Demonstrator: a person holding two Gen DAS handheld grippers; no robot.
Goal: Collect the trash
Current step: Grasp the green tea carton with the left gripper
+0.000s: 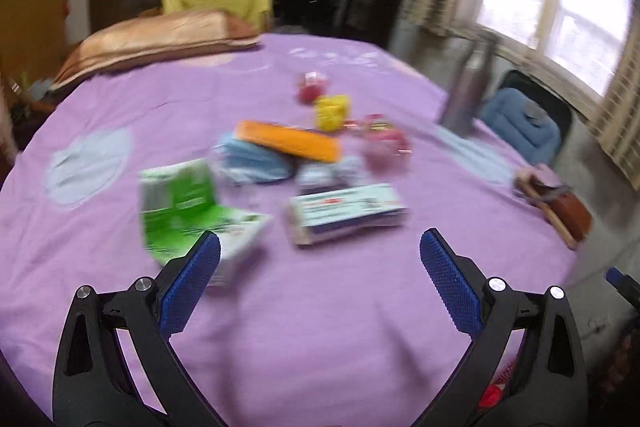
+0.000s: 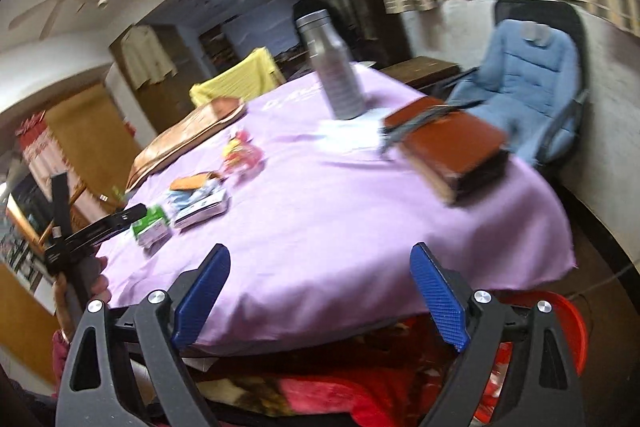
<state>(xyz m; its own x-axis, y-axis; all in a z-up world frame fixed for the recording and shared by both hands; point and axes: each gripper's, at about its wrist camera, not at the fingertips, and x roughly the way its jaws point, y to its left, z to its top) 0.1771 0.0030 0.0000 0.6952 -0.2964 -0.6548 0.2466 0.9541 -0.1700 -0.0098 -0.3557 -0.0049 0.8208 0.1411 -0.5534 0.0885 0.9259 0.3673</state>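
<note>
Left wrist: left gripper (image 1: 320, 253) jaws wide apart, empty, above purple cloth (image 1: 320, 327). Trash pile mid-cloth: green packet (image 1: 180, 203), white box (image 1: 348, 213), orange box (image 1: 288, 141). Bottle (image 1: 466, 87) beyond them at the cloth's right edge.

Right wrist: right gripper (image 2: 320, 267) jaws apart, empty, at cloth's (image 2: 340, 219) near edge. Brown book (image 2: 452, 147) right of bottle (image 2: 332, 67).

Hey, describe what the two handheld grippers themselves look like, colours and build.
Both match: the left gripper and right gripper have black plastic arms with cut-out slots, silver round rivets, and two blue pads with a fine knurled texture. No cables show.
</note>
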